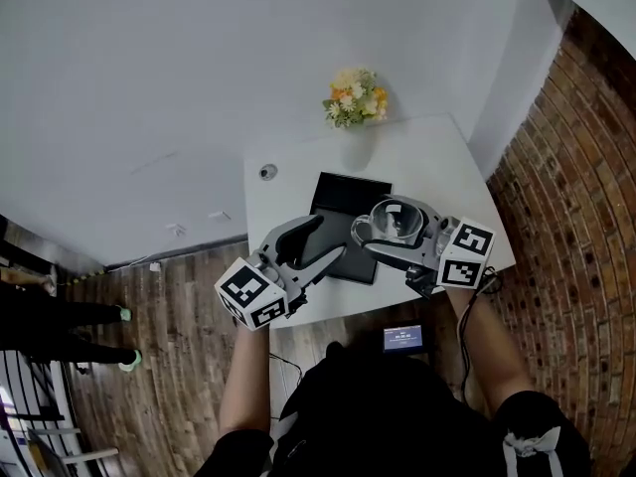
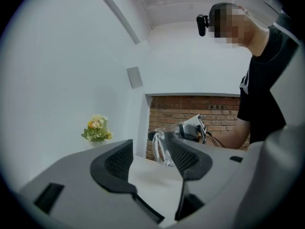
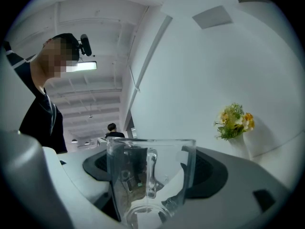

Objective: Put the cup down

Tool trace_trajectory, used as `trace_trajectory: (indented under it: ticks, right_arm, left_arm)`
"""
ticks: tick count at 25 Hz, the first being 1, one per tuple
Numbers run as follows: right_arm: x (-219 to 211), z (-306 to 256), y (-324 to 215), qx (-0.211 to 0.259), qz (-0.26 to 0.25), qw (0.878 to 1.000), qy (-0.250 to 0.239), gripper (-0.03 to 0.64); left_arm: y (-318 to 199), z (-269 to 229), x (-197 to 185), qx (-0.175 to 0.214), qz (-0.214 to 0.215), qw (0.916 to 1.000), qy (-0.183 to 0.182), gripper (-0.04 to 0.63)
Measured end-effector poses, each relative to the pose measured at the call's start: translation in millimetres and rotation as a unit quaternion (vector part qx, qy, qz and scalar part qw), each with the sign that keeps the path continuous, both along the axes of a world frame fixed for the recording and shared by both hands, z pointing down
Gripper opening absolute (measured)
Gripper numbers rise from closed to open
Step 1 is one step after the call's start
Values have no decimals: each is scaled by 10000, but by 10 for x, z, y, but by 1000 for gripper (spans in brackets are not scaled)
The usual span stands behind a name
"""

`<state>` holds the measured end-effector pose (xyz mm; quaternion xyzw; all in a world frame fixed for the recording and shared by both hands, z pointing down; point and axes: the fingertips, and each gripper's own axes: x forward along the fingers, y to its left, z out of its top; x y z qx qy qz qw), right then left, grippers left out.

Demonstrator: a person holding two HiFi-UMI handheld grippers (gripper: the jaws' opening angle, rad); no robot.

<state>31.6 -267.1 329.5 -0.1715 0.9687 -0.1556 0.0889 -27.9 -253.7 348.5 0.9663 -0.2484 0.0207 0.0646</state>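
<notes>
Slippage looms if the right gripper [image 3: 152, 170], clamping the slick glass cup [image 1: 397, 217], bumps the table [image 1: 422, 157]; left gripper [image 2: 151, 150] gapes empty.

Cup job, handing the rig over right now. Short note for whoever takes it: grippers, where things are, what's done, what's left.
Left gripper: open, nothing between its fingers, over the left part of the black mat.
Right gripper: fingers shut on the clear cup, upright, handle toward the gripper's camera.
Cup: over the mat's right edge on the white table; can't tell if its base touches.
Done: cup in grip over the table.
Left: lower it, open the right fingers, back off.
</notes>
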Motion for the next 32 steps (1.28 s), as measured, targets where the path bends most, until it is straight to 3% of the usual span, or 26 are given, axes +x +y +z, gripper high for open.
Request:
trace_trajectory:
  ticks: [21, 32]
  right_arm:
    - [-204, 97, -63, -137, 289, 9994, 116, 425]
    - [-184, 241, -370, -11, 354, 9976, 596, 426]
  left_arm:
    - [-109, 72, -130, -89, 321, 9994, 33, 255]
    - [-223, 114, -94, -176, 415, 9990, 1, 255]
